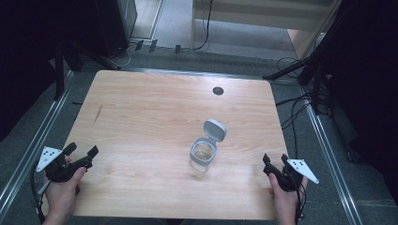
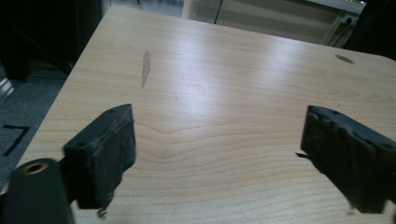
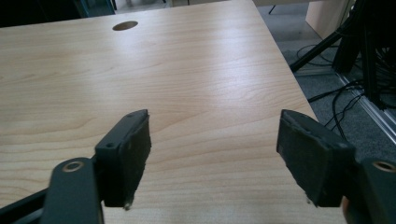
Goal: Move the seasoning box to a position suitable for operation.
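A clear glass jar [image 1: 203,157] stands upright on the wooden table [image 1: 155,108], right of centre and towards the front, its grey hinged lid [image 1: 215,129] flipped up and back. My left gripper [image 1: 82,151] is held at the table's front left corner, open, nothing between its jaws [image 2: 217,154]. My right gripper [image 1: 274,159] is at the front right edge, open too and empty [image 3: 215,154]. The jar lies between the two, nearer the right one, and shows in neither gripper view.
A round cable hole [image 1: 218,90] sits near the table's far edge. A dark streak [image 1: 97,114] marks the left part of the top. Tripod legs and cables [image 1: 300,103] lie on the floor to the right.
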Action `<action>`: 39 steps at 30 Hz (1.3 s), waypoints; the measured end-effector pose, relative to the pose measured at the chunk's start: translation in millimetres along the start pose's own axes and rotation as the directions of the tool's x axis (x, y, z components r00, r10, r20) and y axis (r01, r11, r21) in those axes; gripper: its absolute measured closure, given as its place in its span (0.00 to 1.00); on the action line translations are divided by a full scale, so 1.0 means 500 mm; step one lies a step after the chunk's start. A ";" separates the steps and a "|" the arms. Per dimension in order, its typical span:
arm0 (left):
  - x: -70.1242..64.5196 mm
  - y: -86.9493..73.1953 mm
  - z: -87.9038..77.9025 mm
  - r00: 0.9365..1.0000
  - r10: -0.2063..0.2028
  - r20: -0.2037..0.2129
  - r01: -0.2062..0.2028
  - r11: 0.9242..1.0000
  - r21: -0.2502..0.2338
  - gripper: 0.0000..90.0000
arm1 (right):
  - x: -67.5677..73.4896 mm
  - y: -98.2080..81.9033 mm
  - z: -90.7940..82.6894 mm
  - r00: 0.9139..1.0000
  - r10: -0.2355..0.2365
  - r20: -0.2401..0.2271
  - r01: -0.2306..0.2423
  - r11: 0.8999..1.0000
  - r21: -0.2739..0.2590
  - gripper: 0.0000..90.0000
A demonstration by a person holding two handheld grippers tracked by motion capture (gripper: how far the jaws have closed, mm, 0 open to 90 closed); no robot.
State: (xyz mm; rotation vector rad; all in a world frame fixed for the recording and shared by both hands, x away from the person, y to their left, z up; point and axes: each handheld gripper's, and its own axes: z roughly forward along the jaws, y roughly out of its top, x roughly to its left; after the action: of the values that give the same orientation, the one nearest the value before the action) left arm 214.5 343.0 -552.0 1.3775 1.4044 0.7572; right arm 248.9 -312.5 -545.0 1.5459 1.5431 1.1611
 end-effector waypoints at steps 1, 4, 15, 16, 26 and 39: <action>-0.004 0.000 0.001 1.000 0.005 0.008 -0.005 1.000 0.004 0.16 | 0.000 0.000 0.000 1.000 -0.003 -0.004 0.003 1.000 -0.006 0.35; -0.020 -0.002 0.003 0.999 0.042 0.003 -0.042 0.999 0.001 0.22 | 0.009 -0.001 0.002 1.000 0.012 -0.021 -0.012 1.000 -0.019 0.41; -0.136 0.009 0.051 0.963 0.055 0.262 -0.061 0.998 0.016 0.54 | 0.116 0.007 0.001 0.990 0.024 -0.139 -0.027 0.999 -0.023 0.56; -0.149 0.009 0.058 0.964 0.067 0.256 -0.079 0.996 0.036 0.54 | 0.126 0.008 0.001 0.989 0.010 -0.145 -0.013 1.000 -0.016 0.57; -0.264 0.027 0.138 0.953 0.092 0.288 -0.130 0.985 0.117 0.54 | 0.227 0.026 0.010 0.990 -0.014 -0.138 0.012 1.000 -0.016 0.64; -0.456 0.035 0.203 0.870 0.156 0.467 -0.230 0.968 0.105 0.71 | 0.290 0.016 0.004 0.983 -0.019 -0.182 0.013 0.999 -0.032 0.82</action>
State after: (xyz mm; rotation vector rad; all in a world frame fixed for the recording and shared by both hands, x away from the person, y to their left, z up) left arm 284.2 105.2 -518.4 1.7086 0.9772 0.4091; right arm 241.3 -169.9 -518.4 1.4379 1.6437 1.3424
